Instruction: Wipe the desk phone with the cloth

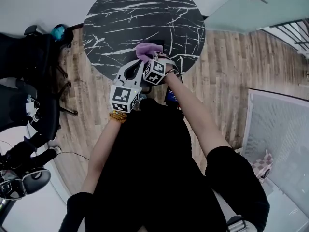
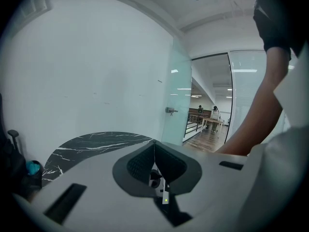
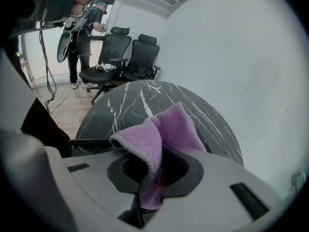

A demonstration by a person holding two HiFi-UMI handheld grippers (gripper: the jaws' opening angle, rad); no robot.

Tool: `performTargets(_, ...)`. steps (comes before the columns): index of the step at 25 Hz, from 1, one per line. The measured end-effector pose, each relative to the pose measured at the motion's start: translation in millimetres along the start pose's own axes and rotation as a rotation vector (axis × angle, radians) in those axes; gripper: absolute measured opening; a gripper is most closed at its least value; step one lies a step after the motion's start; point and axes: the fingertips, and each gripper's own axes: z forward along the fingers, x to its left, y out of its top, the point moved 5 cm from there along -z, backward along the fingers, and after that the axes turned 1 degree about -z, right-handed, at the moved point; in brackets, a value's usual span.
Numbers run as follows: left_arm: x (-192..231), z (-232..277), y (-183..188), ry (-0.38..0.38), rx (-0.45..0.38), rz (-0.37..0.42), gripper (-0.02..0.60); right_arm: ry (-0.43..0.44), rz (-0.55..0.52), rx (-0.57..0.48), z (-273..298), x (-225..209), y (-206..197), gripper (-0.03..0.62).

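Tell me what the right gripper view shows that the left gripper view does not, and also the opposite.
Only the right gripper view: the purple cloth clamped in the right gripper, plus two black office chairs and a standing person at the far side. Only the left gripper view: the left gripper with its jaws together and nothing between them, a glass door with a corridor behind it, and the person's forearm. Both views share the round black marble table and the white wall.

A round black marble table point(image 1: 120, 23) stands on wood floor point(image 1: 231, 71), with office chairs point(image 3: 126, 57) nearby.
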Motion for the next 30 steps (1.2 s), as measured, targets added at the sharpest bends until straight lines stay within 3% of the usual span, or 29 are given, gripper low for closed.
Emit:
performTargets(6,3,-6,-2,0.017,-0.001,-0.007,0.014,0.04,0.039,0.009,-2,14,-2,0.06)
performTargets(30,-3,-9,-7,0.02,0.006,-0.01,0.014,0.377,0.04,0.068,-3,68,-14,0.058)
